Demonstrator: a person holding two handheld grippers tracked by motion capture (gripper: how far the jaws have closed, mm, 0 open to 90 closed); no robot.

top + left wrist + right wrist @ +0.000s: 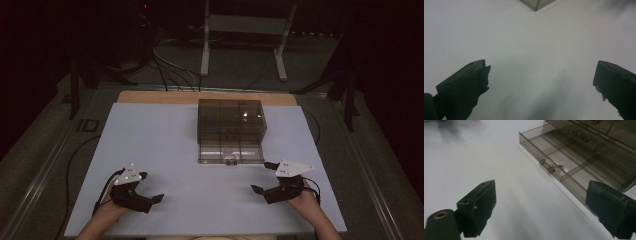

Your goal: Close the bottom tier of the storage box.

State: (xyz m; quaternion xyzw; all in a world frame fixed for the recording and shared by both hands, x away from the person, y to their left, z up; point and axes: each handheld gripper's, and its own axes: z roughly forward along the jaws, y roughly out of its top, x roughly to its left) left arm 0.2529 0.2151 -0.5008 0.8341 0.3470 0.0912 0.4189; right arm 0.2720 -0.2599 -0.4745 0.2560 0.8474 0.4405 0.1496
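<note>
A smoky transparent drawer cabinet (231, 118) stands at the middle back of the white table. Its bottom drawer (231, 152) is pulled out toward me, with a small handle (230, 160) at its front and dividers inside (574, 160). My left gripper (151, 187) rests open at the front left, with nothing between its jaws. At the front right, my right gripper (264, 177) is open too, near the drawer's right front corner. In the right gripper view the drawer handle (547, 166) lies ahead between the jaws.
The white tabletop (165, 145) spreads wide around the cabinet. A corner of the drawer (536, 4) shows at the top of the left gripper view. Beyond the table are cables (170, 70) and a metal stand (240, 30) on a dark floor.
</note>
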